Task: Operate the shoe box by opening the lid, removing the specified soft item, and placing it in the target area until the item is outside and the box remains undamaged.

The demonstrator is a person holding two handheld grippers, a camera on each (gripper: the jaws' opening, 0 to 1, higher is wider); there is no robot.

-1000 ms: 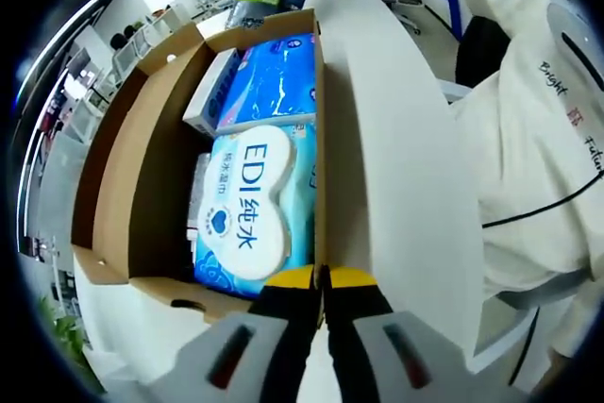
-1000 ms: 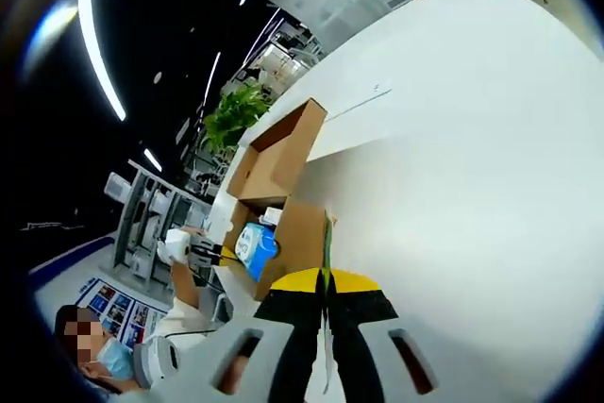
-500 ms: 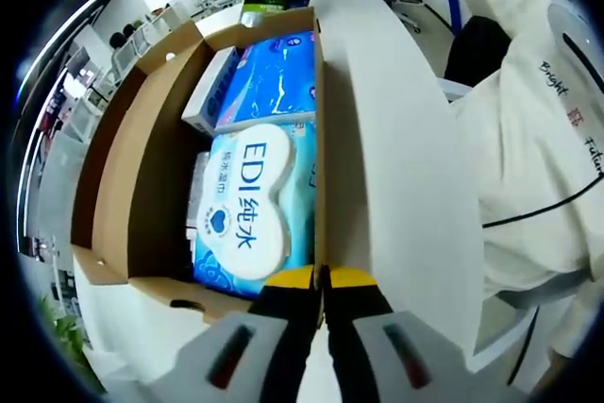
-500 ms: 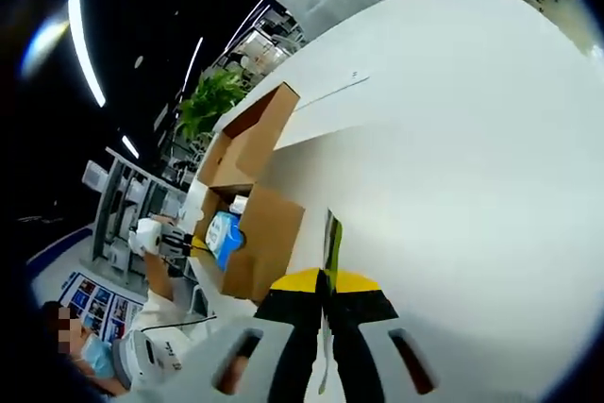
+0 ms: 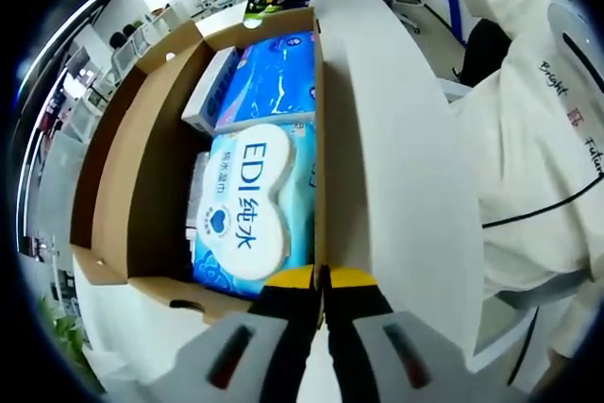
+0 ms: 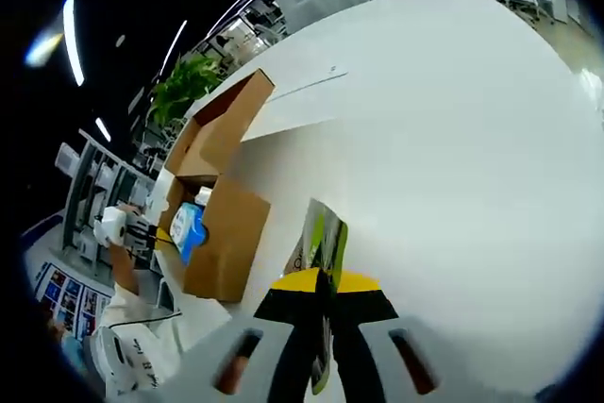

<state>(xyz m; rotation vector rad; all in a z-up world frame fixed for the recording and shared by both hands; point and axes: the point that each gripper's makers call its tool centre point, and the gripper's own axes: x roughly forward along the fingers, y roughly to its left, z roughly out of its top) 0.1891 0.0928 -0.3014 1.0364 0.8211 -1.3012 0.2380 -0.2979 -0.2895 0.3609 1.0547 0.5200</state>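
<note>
Bright overhead light, fisheye-warped edges

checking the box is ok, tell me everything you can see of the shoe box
The shoe box is plain brown cardboard, open, its lid flap folded back over the far side. It sits on a white table. Inside lie a blue wipes pack marked EDI, a blue packet and a white carton. The left gripper is shut on the rim of its near wall. No tears or crushing show.
</note>
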